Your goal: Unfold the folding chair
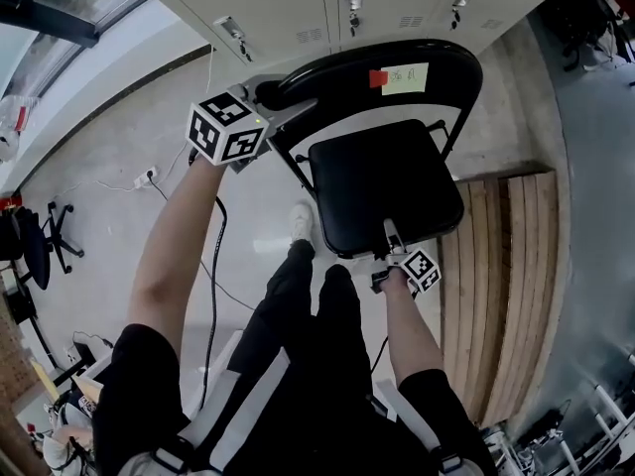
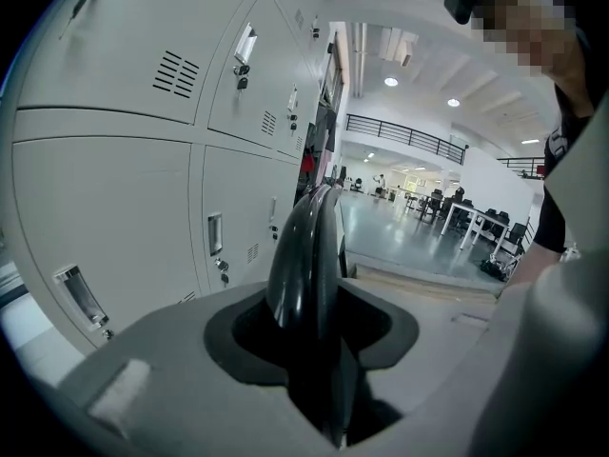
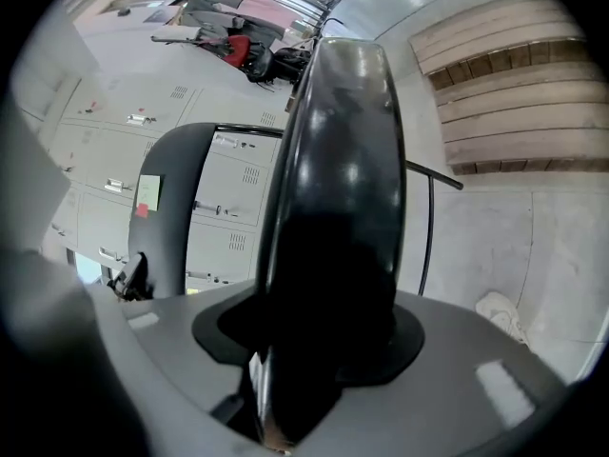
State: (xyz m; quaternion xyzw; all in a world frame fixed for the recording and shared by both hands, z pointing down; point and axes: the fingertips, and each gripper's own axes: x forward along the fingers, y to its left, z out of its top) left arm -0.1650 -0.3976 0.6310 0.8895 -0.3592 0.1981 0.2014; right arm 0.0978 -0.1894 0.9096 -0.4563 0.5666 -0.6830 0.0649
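Head view: folding chair (image 1: 382, 152) stands before the lockers (image 1: 298, 8), seat (image 1: 382, 196) almost level.
Handling: stiff and fairly heavy, I judge; smooth padding may slip.
My left claw (image 1: 266, 97): clamps the backrest (image 1: 327, 75) corner nearest the lockers.
My right claw (image 1: 392, 241): clamps the seat's front edge, farthest from the lockers.

An open-plan office hall — grey metal lockers (image 2: 114, 188) along the wall; desks (image 2: 473, 219) across a polished floor (image 2: 400, 241)

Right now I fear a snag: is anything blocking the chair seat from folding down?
Nothing visible does. The seat lies nearly flat; the right tool holds its front edge, the left tool the backrest.
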